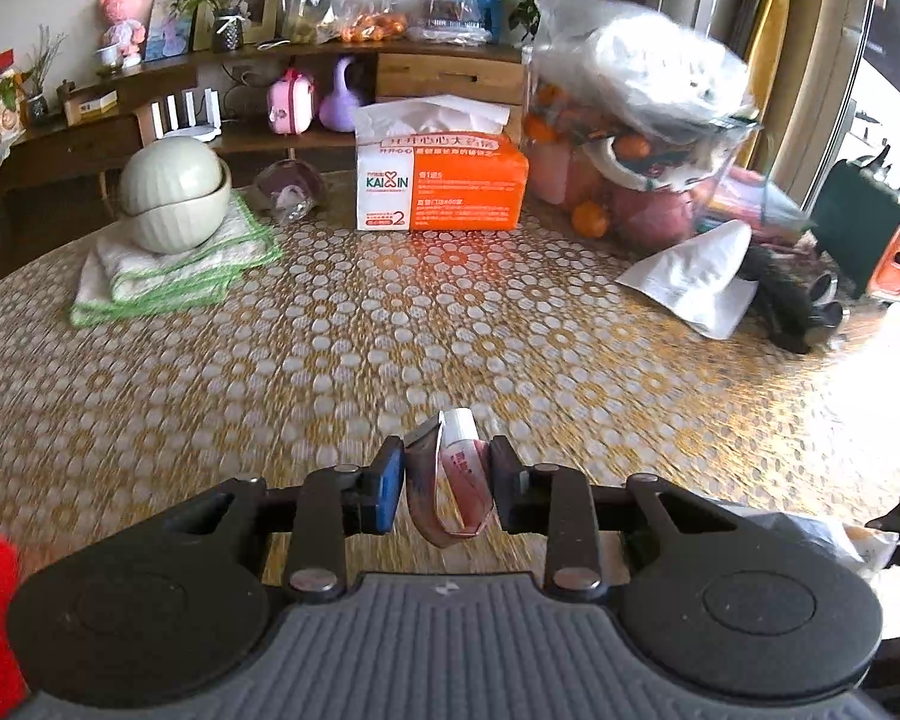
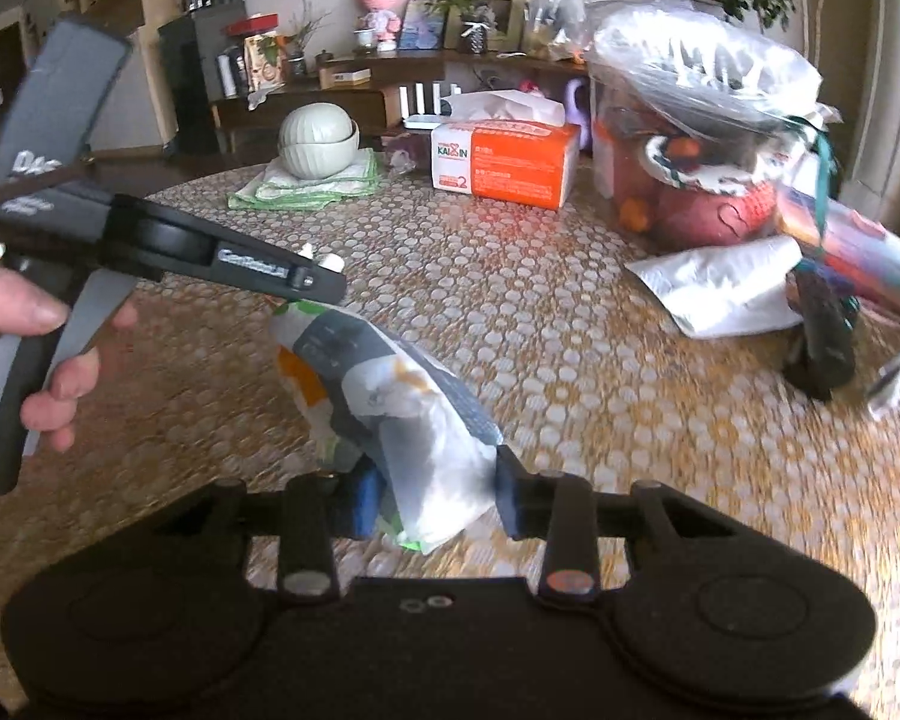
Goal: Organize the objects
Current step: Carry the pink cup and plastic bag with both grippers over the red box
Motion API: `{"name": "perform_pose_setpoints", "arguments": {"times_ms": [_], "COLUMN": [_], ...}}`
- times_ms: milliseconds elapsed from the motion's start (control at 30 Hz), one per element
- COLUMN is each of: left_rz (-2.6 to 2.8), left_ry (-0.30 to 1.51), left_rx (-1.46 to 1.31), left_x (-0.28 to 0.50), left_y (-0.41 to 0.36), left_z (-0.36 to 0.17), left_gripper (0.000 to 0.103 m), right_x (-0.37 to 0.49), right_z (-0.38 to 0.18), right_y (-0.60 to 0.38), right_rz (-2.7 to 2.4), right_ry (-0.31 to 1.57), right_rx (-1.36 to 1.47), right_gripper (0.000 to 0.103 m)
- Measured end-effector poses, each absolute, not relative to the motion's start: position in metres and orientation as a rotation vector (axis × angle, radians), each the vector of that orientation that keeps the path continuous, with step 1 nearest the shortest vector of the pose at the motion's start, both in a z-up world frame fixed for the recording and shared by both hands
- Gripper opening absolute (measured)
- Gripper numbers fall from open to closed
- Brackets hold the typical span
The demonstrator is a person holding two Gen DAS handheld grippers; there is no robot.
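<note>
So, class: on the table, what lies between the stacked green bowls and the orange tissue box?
In the left wrist view, a clear glass jar lying tipped over sits between the bowls and the tissue box.

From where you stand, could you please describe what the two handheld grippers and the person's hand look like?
Both grippers are black, with round pivot discs and silver rivets on the linkages. The left gripper has a ribbed grey body, one blue finger pad and one black. The right gripper is similar, its blue pad partly hidden. The right wrist view shows the left gripper's handle with white lettering and a grey trigger in a bare hand.
</note>
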State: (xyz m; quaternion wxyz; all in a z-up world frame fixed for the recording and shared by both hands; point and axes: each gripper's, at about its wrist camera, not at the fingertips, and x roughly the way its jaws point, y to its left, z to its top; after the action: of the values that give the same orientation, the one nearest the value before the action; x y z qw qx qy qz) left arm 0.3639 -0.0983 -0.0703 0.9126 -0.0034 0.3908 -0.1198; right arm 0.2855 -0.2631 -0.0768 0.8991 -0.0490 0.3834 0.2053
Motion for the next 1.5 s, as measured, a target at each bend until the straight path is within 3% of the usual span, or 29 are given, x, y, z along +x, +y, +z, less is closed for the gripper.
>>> {"name": "perform_pose_setpoints", "arguments": {"times_ms": [833, 1500], "left_rz": [-0.228, -0.087], "left_ry": [0.72, 0.659], "left_rx": [-0.104, -0.171], "left_x": [0.181, 0.128], "left_y": [-0.007, 0.121], "left_z": [0.019, 0.041], "left_gripper": [0.029, 0.029], "right_x": [0.166, 0.138], "right_z": [0.013, 0.03], "right_y": [-0.203, -0.067], "right_rz": [0.416, 0.545], "right_ry": [0.712, 0.699], "right_rx": [0.035, -0.062], "right_gripper": [0.034, 0.034]}}
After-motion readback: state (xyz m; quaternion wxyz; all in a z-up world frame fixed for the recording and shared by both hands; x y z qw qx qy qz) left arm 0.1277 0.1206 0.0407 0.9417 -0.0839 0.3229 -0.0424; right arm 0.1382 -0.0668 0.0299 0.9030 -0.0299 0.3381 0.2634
